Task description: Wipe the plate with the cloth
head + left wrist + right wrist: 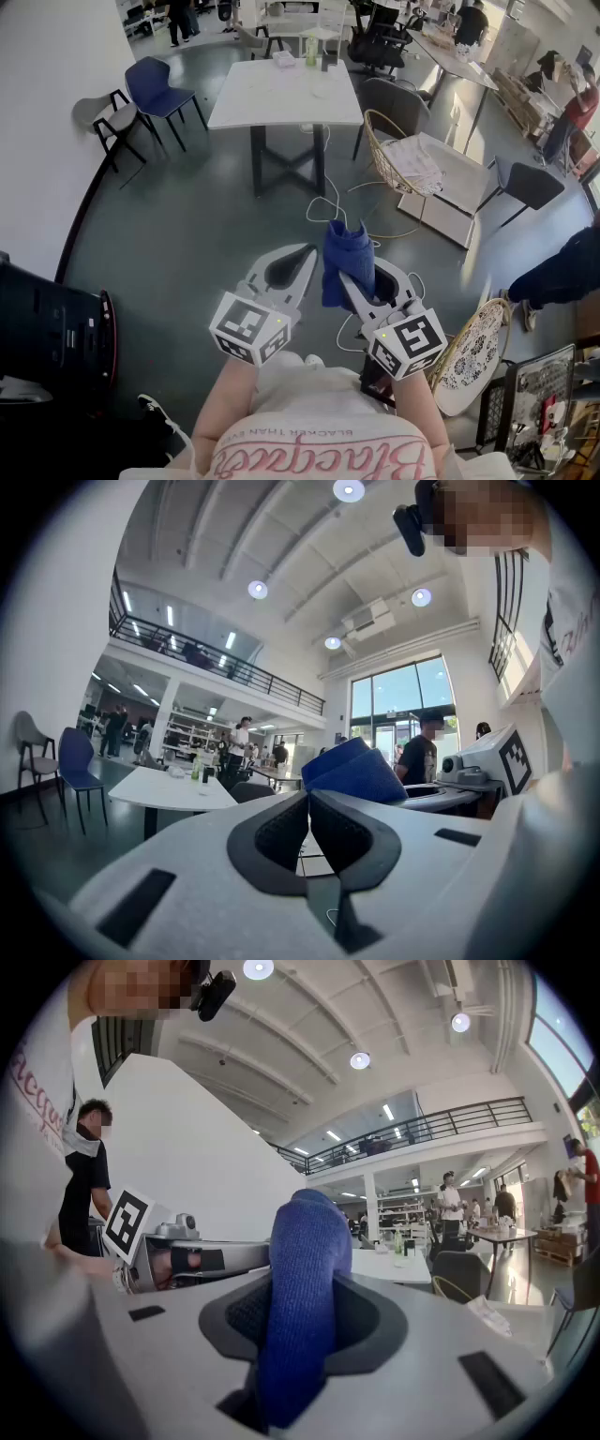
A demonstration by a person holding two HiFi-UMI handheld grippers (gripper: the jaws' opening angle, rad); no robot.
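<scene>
A blue cloth (347, 258) hangs folded from my right gripper (352, 281), whose jaws are shut on it. In the right gripper view the cloth (305, 1269) bulges up between the dark pads and drapes down over the right gripper (305, 1283). My left gripper (307, 251) is held level just to the left of it, shut with nothing inside; its pads (281, 832) meet at the tips in the left gripper view. The cloth (352, 771) shows right behind those tips. Both grippers are held in the air above the floor. No plate is in view.
I stand on a grey floor in an open office. A white table (286, 89) is ahead, with a blue chair (155, 89) to its left and a wicker chair (394, 155) to its right. Cables (328, 206) lie on the floor. A person (562, 272) stands at the right.
</scene>
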